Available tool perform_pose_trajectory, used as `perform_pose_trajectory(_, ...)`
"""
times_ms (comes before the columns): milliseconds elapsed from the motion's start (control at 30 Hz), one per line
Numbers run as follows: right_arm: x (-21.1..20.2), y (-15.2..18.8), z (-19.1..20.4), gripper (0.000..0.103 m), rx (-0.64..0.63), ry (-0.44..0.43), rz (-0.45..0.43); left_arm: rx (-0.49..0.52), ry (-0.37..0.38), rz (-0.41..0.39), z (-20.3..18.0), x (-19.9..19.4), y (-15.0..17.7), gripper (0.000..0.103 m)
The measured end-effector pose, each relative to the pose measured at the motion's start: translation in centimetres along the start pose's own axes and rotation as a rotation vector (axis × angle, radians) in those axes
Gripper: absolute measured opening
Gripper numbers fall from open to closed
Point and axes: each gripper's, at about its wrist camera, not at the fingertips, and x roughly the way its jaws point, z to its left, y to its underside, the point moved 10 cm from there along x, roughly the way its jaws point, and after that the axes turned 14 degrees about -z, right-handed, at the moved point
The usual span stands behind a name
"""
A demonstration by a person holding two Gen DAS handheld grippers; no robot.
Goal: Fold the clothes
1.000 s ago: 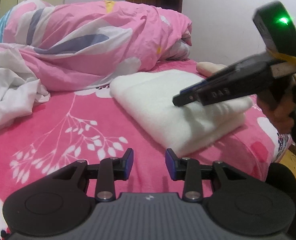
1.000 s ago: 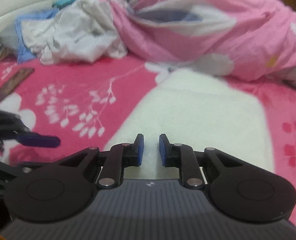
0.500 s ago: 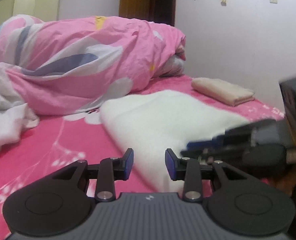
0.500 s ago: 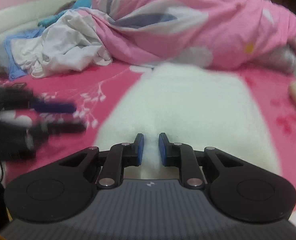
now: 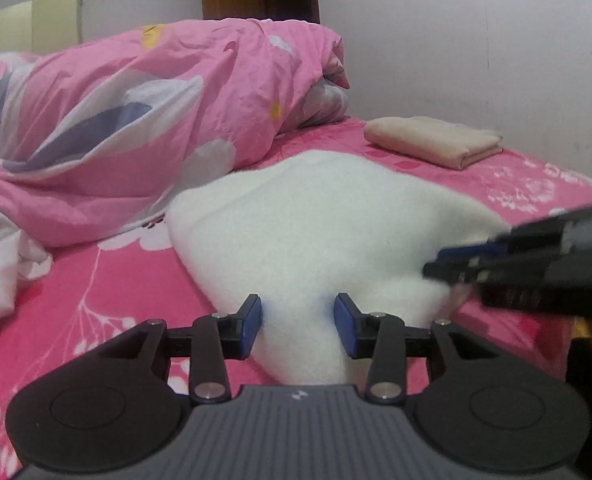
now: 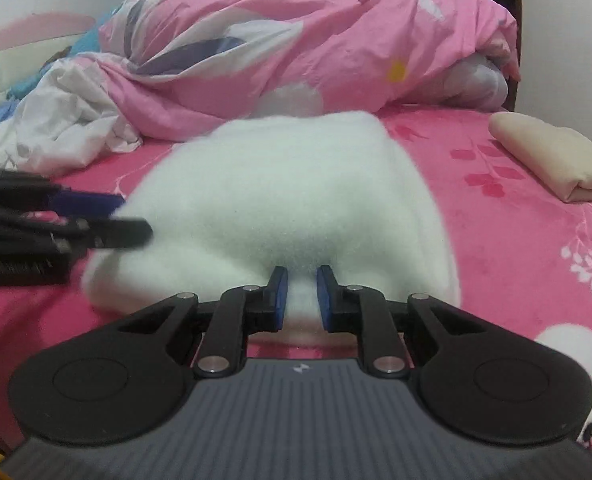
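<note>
Left wrist view: the left gripper (image 5: pixel 297 320) comes in low over the bed (image 5: pixel 108 280), its jaws having just been opening, parted with the near corner of the folded white fleece (image 5: pixel 319 216) between them but unpinched, while a folded beige cloth (image 5: pixel 431 140) sits done near the wall. Right wrist view: the right gripper (image 6: pixel 299 294) is narrowly open at the fleece's near edge, gripping nothing I can make out, and an unfolded white garment (image 6: pixel 68 120) by the duvet (image 6: pixel 296 40) looks left to do.

left wrist: low, close, white folded cloth (image 5: pixel 315 216) seen at 12 o'clock | right wrist: same cloth (image 6: pixel 288 184), close | shared: cloth, pink duvet (image 5: pixel 156 120)
</note>
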Motion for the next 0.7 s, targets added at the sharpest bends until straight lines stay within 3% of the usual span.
perform_pose_trajectory(100,-1.1,-1.8,-0.3,0.015,0.033,0.018,-0.025,-0.004,0.001,0.008,0.1,0.0,0.0,0.041)
perform_pose_trajectory(167,-1.6,-2.4,-1.5,0.014,-0.010,0.076,-0.059,-0.004,0.002,0.009,0.1,0.0,-0.1,0.041)
perform_pose_trajectory(233,-0.2,-0.5,-3.1,0.014,-0.029,0.103,-0.012,0.010,0.002,0.009,-0.1,0.0,-0.1,0.041)
perform_pose_trajectory(333,0.3,0.0,-3.3,0.014,-0.050,0.089,-0.004,0.026,-0.002,0.010,-0.2,0.0,-0.1,0.041)
perform_pose_trajectory(400,-0.1,-1.6,-2.9,0.014,-0.036,0.094,0.002,0.018,-0.002,0.012,-0.2,0.0,-0.1,0.041)
perform_pose_trajectory(567,0.2,-5.6,-1.1,0.014,-0.091,0.050,-0.090,0.009,0.001,0.009,-0.2,0.0,-0.1,0.042)
perform_pose_trajectory(700,3.4,-3.3,-2.8,0.013,-0.072,0.063,-0.047,0.014,0.009,0.000,-0.3,0.0,-0.2,0.042)
